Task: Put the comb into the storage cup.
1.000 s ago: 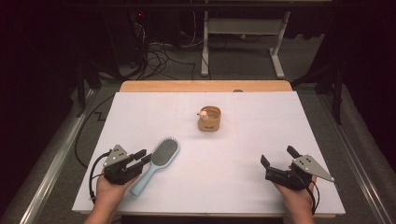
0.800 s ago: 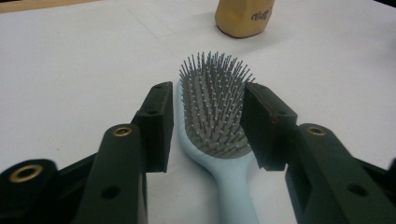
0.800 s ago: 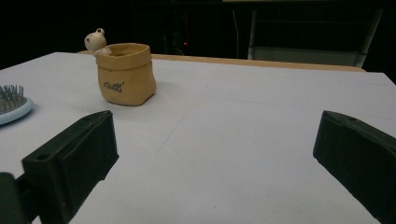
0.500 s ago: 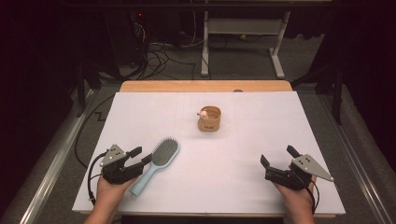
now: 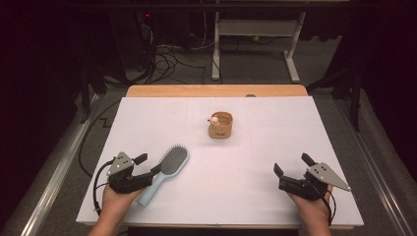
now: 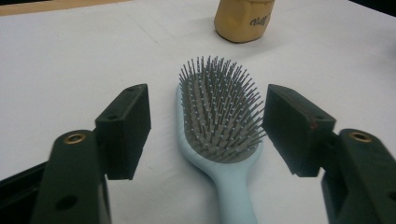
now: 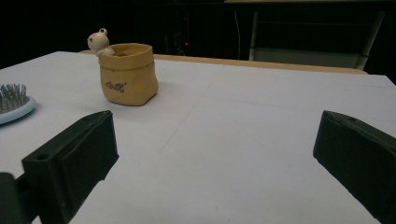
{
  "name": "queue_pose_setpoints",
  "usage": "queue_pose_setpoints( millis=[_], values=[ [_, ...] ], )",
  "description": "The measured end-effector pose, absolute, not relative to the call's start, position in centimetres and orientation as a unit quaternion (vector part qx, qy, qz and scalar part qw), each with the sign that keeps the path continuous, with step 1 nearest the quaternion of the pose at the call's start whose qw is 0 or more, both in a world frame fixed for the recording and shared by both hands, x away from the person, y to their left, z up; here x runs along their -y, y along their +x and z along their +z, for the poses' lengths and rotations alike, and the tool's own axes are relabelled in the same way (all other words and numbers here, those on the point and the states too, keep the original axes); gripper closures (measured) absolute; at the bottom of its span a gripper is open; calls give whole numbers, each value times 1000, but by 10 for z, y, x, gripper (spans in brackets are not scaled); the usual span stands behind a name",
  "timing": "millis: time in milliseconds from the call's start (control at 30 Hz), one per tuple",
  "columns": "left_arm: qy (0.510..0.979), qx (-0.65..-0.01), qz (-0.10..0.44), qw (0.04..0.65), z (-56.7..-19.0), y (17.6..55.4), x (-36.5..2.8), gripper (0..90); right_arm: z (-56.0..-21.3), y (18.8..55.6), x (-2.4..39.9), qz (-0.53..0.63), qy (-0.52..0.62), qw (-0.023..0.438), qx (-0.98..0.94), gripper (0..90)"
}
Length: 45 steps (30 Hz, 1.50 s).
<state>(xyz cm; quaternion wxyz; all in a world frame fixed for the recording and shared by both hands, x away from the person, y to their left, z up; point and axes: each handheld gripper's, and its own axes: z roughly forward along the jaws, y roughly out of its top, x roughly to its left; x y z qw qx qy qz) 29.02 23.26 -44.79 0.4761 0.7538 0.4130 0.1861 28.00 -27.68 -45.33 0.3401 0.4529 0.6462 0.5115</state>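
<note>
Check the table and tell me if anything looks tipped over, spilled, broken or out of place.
Nothing stands out. The hairbrush lies flat on the white table, bristles up, between the open jaws of the left gripper, which have just been opening and do not press on it. The small tan pot stands upright. The right gripper is open and holds nothing.

Dark room — cables [image 5: 164, 54], white frame [image 5: 255, 37]

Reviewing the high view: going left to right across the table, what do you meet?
left gripper → light blue hairbrush → tan pot with a small figure on its rim → right gripper
</note>
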Motion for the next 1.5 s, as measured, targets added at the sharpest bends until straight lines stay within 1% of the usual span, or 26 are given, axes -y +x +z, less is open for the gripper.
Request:
queue_pose_setpoints(
  millis=[333,400,467,533,600,667,733,1167,1200,1233,1500],
  values=[
    [760,-425,163,464,-454,297,-230,151,-454,280,276,512,454,337,-646,3],
    [763,-424,160,461,-455,298,-230,141,-454,280,276,512,455,336,-646,3],
    [764,-423,158,460,-455,299,-229,104,-454,280,276,512,456,336,-646,3],
    [763,-423,161,462,-455,299,-229,88,-454,280,276,512,456,336,-646,3],
    [760,-424,165,465,-455,299,-229,38,-454,280,276,513,454,336,-646,3],
    [756,-426,177,464,-454,299,-229,20,-453,280,276,514,452,337,-647,3],
    [754,-426,178,467,-454,299,-230,7,-453,279,275,514,450,339,-647,2],
    [758,-422,181,464,-454,301,-228,0,-453,270,270,496,428,345,-673,2],
    [757,-423,178,465,-454,301,-229,0,-453,269,271,497,428,345,-671,2],
    [752,-430,163,472,-453,301,-229,0,-452,269,272,499,430,345,-668,2],
    [768,-441,152,438,-453,309,-223,0,-452,269,276,501,437,346,-662,2]
  ],
)
